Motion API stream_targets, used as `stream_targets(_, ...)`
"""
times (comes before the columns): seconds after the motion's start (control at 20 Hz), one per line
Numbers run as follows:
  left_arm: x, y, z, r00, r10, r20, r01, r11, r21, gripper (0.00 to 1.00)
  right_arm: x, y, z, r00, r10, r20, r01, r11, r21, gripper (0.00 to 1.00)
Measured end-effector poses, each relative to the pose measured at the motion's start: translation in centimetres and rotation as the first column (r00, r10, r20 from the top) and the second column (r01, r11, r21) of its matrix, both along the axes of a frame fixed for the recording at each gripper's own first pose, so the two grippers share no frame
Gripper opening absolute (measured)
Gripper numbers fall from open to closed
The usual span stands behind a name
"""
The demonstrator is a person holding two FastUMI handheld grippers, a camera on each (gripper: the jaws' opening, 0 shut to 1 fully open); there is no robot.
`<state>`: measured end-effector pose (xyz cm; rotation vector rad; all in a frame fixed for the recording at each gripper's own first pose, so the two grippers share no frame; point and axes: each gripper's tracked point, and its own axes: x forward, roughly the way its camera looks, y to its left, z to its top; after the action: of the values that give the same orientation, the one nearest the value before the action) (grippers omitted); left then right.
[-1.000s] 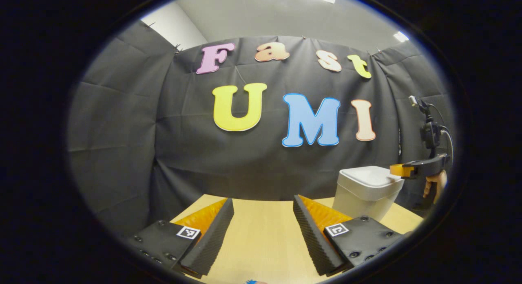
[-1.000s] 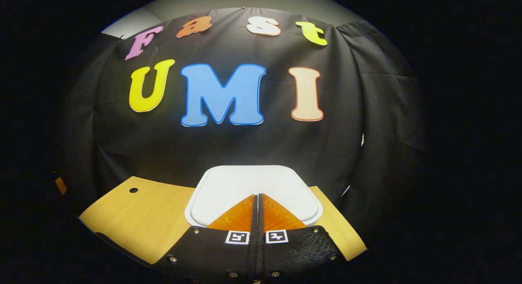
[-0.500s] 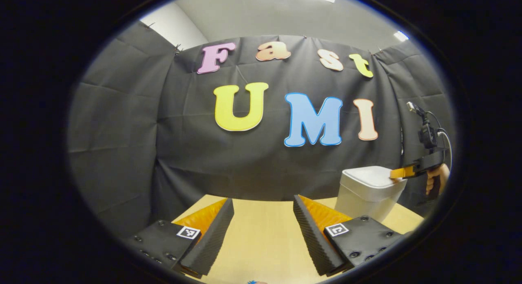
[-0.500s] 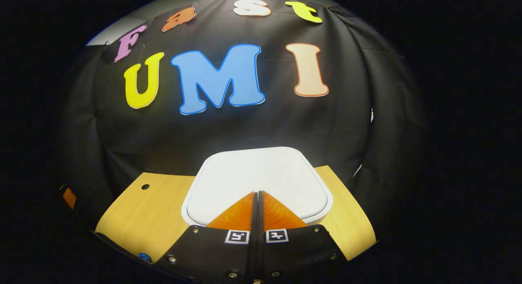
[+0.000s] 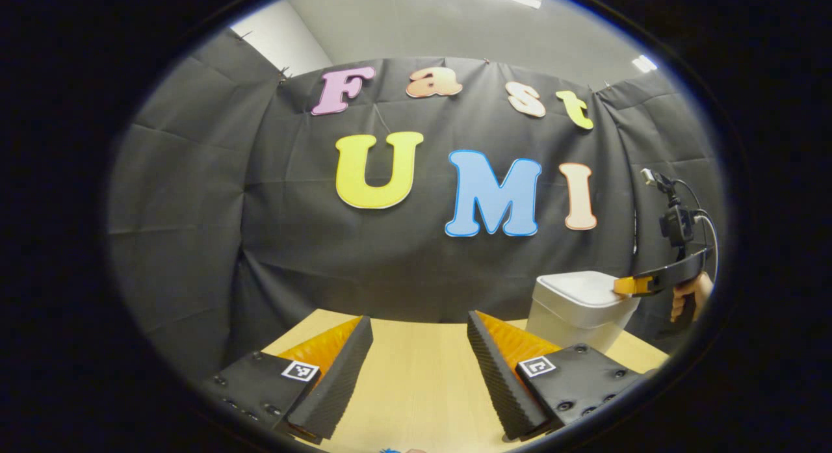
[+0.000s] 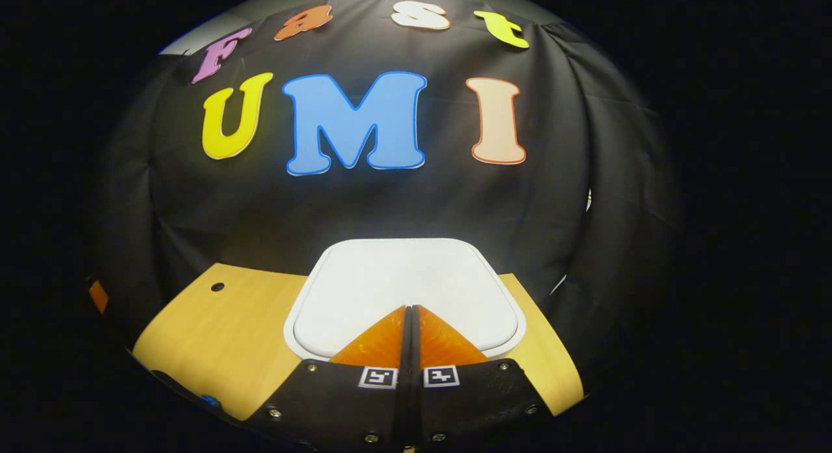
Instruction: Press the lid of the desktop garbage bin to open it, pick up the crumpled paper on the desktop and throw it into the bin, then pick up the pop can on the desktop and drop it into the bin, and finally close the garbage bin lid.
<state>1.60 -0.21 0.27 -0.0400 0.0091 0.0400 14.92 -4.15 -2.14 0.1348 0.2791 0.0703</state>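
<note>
The bin (image 6: 403, 290) sits low in the middle of the right gripper view, its pale lid (image 6: 390, 271) down flat. The right gripper (image 6: 411, 308) has its two fingers pressed together with nothing between them, and the tips lie over the near edge of the lid, at the bottom centre of the frame. Whether they touch the lid cannot be told from this view. In the left gripper view the same gripper (image 5: 625, 285) shows at the right edge, its tip at the right-hand rim of the lid, held by a hand (image 5: 688, 298) just beside the bin (image 5: 578, 316), with a small camera and cable above it.

The left gripper (image 5: 419, 326) shows at the bottom of its own view with its jaws set wide and nothing between them, the fingers reaching out over bare wood. The bin stands to the lower right of that frame, beyond the right-hand finger.

The table (image 6: 214, 329) is light wood; in the right gripper view it spreads to either side of the bin, with a small dark hole (image 6: 217, 286) at the left of the frame.
</note>
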Motion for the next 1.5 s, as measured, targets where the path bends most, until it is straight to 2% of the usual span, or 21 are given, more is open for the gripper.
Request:
stream_targets(0.2,-0.6,1.2,0.4,0.999,0.031,0.008,-0.031,0.999,0.009,0.98,0.5,0.1,2.8,0.996,-0.006,0.085,0.007,1.0,-0.013,0.0)
stream_targets(0.5,-0.8,1.6,0.4,0.999,0.049,0.003,-0.049,0.999,0.0,0.99,3.9,-0.3,8.8,0.975,-0.026,0.222,0.031,0.999,-0.02,0.01)
stream_targets(0.75,-1.0,2.5,0.7,0.997,0.074,0.005,-0.074,0.997,-0.011,0.99,6.7,-0.6,13.0,0.941,-0.059,0.332,0.068,0.998,-0.017,0.0)
stream_targets(0.85,-1.0,2.9,0.7,0.996,0.086,0.007,-0.086,0.996,-0.01,0.93,7.8,-0.6,14.3,0.93,-0.069,0.361,0.077,0.997,-0.007,0.0)
stream_targets(0.95,-1.1,3.5,1.0,0.995,0.1,0.008,-0.1,0.995,-0.01,0.93,8.9,-0.6,15.4,0.92,-0.078,0.385,0.085,0.996,-0.001,0.0)
stream_targets(1.05,-1.2,3.9,1.0,0.994,0.112,0.008,-0.112,0.994,-0.012,0.99,9.5,-0.7,16.5,0.906,-0.09,0.413,0.097,0.995,0.004,0.0)
stream_targets(1.25,-1.5,4.5,1.2,0.992,0.126,0.005,-0.126,0.992,-0.014,0.98,9.6,-0.6,18.5,0.881,-0.105,0.461,0.106,0.994,0.024,0.0)
stream_targets(1.5,-2.1,4.8,1.0,0.992,0.122,0.003,-0.122,0.992,-0.011,0.96,7.0,0.6,18.8,0.88,-0.069,0.469,0.077,0.997,0.002,0.0)
